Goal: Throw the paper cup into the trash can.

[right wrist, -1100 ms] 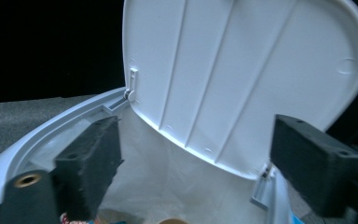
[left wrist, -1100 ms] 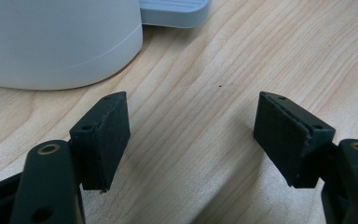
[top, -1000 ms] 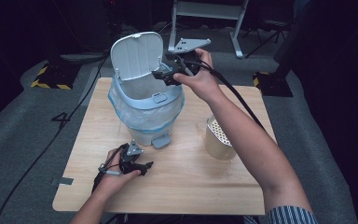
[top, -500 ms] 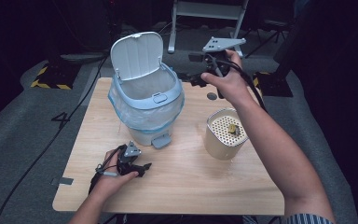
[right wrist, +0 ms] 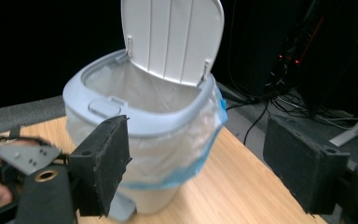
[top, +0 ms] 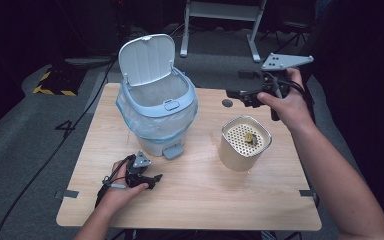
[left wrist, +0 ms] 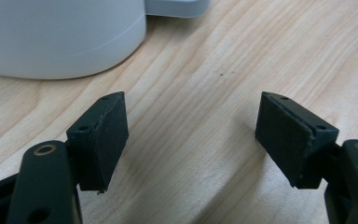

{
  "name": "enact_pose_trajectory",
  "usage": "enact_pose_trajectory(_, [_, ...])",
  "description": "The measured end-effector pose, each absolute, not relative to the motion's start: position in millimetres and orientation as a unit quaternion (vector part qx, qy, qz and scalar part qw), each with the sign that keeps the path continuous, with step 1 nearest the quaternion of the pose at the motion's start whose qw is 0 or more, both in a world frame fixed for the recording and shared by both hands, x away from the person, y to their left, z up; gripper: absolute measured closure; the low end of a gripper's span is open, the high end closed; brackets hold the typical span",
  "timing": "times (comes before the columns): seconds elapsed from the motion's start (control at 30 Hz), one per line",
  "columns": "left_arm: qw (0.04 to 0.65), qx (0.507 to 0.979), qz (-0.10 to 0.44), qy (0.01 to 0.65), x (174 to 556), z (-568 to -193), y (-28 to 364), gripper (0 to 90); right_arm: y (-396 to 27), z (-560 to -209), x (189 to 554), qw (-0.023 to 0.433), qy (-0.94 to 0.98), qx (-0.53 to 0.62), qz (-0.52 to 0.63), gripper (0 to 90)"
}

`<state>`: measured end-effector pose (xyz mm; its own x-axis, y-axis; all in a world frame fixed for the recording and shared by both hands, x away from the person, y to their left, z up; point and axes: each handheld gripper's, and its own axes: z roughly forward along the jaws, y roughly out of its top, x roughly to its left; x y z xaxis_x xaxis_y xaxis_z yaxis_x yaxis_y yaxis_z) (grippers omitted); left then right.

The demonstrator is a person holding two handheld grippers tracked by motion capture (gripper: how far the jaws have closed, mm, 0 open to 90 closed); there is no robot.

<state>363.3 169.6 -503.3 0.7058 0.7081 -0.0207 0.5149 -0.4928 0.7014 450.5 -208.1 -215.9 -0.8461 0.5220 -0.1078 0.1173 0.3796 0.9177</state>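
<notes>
Upper right of frame: right gripper (top: 245, 95) withdrawn from open pale-blue plastic pedal bin (top: 157, 107), fingers apart, closing, empty; drop apparently done.

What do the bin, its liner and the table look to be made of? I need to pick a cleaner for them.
Bin: seemingly plastic, pale blue-grey, smooth matte moulded lid and rim. Liner: thin translucent plastic film, wrinkled, with a blue edge. Table: light wood or wood-look laminate, with visible grain lines; which of the two cannot be told.
</notes>
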Motion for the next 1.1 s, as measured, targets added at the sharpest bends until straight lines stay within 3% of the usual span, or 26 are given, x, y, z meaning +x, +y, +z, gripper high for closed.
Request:
enact_pose_trajectory(0.33, [0.354, 0.854, 0.136, 0.358, 363, -503, 173, 25.7, -255, -233, 419, 0.207, 0.804, 0.223, 0.511, 24.9])
enact_pose_trajectory(0.5, [0.354, 0.851, 0.138, 0.362, 364, -503, 174, 25.9, -273, -245, 408, 0.191, 0.809, 0.236, 0.504, 27.8])
enact_pose_trajectory(1.1, [0.352, 0.847, 0.144, 0.371, 360, -503, 175, 27.3, -329, -325, 378, 0.155, 0.819, 0.277, 0.478, 32.6])
